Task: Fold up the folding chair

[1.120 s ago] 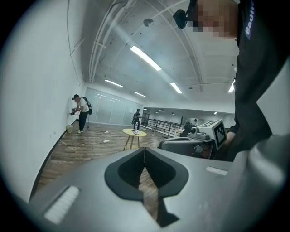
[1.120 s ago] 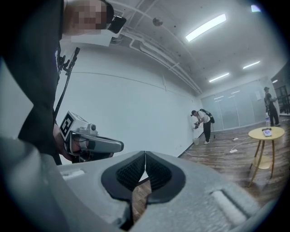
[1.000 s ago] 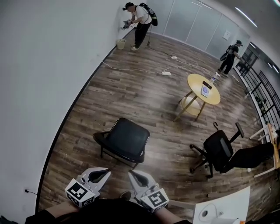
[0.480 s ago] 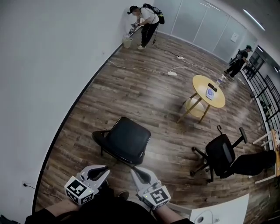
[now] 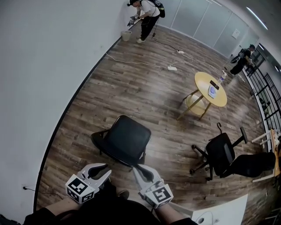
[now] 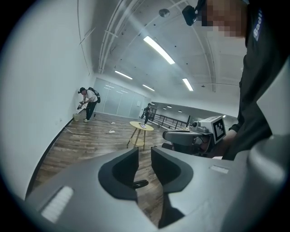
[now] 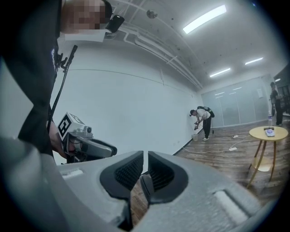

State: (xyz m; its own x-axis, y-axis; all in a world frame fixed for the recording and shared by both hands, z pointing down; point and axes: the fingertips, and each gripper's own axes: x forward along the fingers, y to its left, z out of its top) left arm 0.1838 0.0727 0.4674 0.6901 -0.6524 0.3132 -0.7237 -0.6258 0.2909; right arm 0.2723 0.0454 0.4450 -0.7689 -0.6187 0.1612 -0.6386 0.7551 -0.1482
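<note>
The folding chair (image 5: 125,140), black seat on a dark frame, stands unfolded on the wood floor just ahead of me. Both grippers hover short of its near edge and touch nothing. My left gripper (image 5: 102,169) is at the lower left, and its jaws are opening with a plain gap and nothing between them (image 6: 144,156). My right gripper (image 5: 137,168) is beside it, with its jaws just starting to open to a thin slit that holds nothing (image 7: 145,158). Each gripper view shows the other gripper alongside.
A white wall (image 5: 44,88) runs along the left. A black office chair (image 5: 219,151) and a round yellow table (image 5: 210,90) stand to the right, a white desk corner (image 5: 219,211) at lower right. A cable with a power strip (image 5: 172,68) lies far off. One person (image 5: 147,13) works at the far wall, another (image 5: 243,55) at the right.
Both grippers have drifted forward and slightly down toward the chair. The left jaws, shut before, now stand apart. The chair has not moved.
</note>
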